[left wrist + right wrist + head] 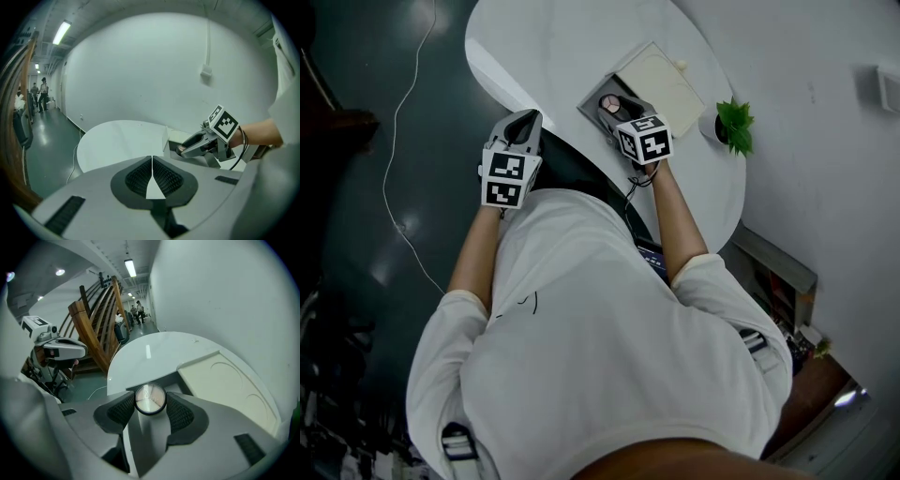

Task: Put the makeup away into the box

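The right gripper (617, 111) is squeezing a small round makeup case (150, 398) between its bumpy black pads. The case has a dark rim and a shiny pale top. It is hanging just over the open gray box (592, 101), which is sitting by the near edge of the smooth white table (534, 47). The box's flat cream lid (661, 80) is lying open. The left gripper (152, 173) is waiting by that same edge, with its jaws pressed together on nothing.

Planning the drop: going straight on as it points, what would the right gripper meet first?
Probably the open box, its grey inner wall just past the held compact; depth unclear.
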The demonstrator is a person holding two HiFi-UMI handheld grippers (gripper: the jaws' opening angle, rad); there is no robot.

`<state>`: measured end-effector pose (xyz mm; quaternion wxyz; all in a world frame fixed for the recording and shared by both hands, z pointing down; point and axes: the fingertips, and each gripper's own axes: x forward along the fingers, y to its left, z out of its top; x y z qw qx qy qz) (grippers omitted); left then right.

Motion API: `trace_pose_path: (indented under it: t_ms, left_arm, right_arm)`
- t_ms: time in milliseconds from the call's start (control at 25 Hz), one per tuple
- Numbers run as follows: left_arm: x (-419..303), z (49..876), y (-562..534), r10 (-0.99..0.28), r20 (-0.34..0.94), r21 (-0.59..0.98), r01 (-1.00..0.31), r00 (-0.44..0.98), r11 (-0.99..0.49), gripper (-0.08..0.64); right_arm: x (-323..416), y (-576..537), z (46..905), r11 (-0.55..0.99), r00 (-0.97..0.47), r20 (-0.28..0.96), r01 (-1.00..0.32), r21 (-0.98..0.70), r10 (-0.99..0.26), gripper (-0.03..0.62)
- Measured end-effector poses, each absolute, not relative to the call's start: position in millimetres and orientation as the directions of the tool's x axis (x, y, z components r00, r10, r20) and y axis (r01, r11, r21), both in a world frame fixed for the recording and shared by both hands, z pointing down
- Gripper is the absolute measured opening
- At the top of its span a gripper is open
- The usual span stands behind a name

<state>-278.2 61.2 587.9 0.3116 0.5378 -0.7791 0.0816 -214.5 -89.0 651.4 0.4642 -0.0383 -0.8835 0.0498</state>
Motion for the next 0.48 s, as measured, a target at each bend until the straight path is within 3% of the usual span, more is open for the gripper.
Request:
trace_pose_path:
  t_ms: [480]
  left_arm:
    - [-297.7,596.8,22.9,-0.798,0.597,0.195,-0.951,-0.081,0.242,0.023]
  right_arm:
    - [-213.8,-105.8,673.4,0.973,-0.556,0.829,-0.161,-0.165,0.049,0.212]
